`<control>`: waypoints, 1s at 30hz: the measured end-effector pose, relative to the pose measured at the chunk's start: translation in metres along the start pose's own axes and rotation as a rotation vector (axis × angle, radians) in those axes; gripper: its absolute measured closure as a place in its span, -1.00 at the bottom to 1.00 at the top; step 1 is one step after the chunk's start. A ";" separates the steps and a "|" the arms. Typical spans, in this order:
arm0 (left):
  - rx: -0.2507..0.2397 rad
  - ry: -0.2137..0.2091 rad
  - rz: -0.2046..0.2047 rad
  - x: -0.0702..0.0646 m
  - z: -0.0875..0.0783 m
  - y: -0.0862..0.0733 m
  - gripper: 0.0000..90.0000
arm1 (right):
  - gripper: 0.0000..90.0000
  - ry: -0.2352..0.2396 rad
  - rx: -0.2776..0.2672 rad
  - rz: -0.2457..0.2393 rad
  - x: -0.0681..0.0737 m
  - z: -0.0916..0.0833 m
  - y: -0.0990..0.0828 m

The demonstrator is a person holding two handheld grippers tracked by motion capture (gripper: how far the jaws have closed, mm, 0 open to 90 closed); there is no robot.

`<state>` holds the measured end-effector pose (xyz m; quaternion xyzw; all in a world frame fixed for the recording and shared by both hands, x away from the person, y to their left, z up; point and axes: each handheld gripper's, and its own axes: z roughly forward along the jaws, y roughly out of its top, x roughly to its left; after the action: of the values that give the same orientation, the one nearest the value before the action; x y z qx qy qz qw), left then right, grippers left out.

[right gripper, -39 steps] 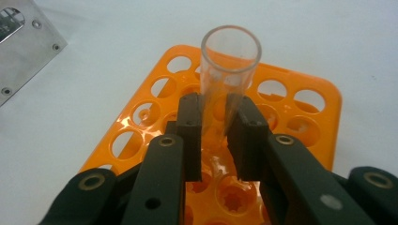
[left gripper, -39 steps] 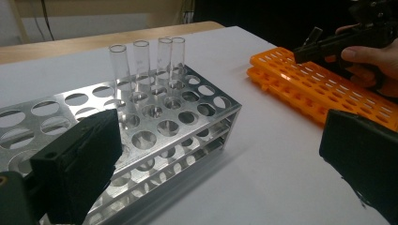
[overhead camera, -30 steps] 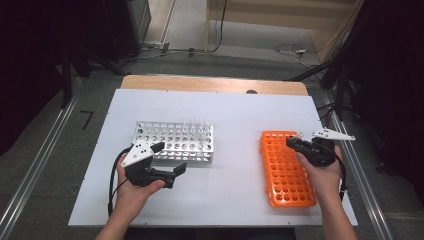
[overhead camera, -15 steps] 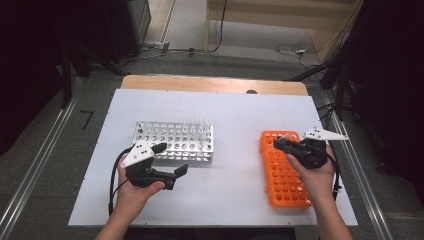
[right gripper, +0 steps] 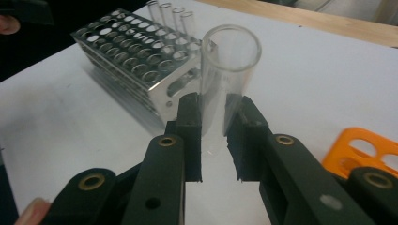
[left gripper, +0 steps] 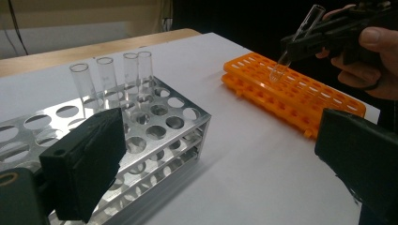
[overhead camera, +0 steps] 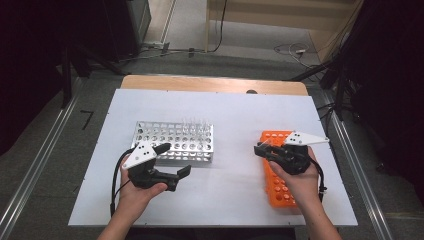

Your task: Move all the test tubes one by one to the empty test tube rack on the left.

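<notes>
My right gripper [right gripper: 213,123] is shut on a clear glass test tube [right gripper: 228,70], which stands up between the pads with its open mouth on top. In the high view the right gripper [overhead camera: 261,149] hangs over the far left corner of the orange rack [overhead camera: 283,187]. The left gripper view shows that tube [left gripper: 296,40] tilted, its round bottom just above the orange rack [left gripper: 300,96]. My left gripper [overhead camera: 174,160] is open with nothing between its jaws, just in front of the metal rack [overhead camera: 165,142]. Several glass tubes [left gripper: 112,77] stand in that rack's far rows.
The white table top [overhead camera: 235,115] has bare room between the two racks and behind them. A wooden strip [overhead camera: 210,84] runs along the far edge. Cables lie on the floor beyond, and metal rails [overhead camera: 40,160] flank the table.
My right gripper has moved left across the orange rack with the tube in it, from the rack's right side to its far left corner. The left hand has stayed put.
</notes>
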<state>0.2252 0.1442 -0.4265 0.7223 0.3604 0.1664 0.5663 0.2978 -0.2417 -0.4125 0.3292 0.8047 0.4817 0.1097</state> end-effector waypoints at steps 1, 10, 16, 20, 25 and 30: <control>0.000 -0.002 0.003 -0.001 0.000 0.000 -0.95 | 0.63 0.005 0.000 -0.007 0.003 0.002 0.000; -0.004 -0.024 0.019 -0.010 0.005 0.005 -0.90 | 0.63 0.067 0.039 -0.054 0.031 0.020 0.003; 0.002 -0.048 0.032 -0.018 0.010 0.007 -0.87 | 0.63 0.106 0.057 -0.096 0.051 0.031 0.005; 0.005 -0.063 0.038 -0.023 0.014 0.008 -0.82 | 0.63 0.126 0.072 -0.123 0.063 0.040 0.005; 0.015 -0.084 0.049 -0.030 0.019 0.007 -0.73 | 0.63 0.150 0.096 -0.147 0.077 0.048 0.004; 0.027 -0.099 0.056 -0.037 0.026 0.007 -0.59 | 0.63 0.167 0.112 -0.169 0.088 0.055 0.004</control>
<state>0.2186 0.0994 -0.4218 0.7469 0.3138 0.1412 0.5690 0.2596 -0.1458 -0.4248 0.2246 0.8616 0.4507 0.0640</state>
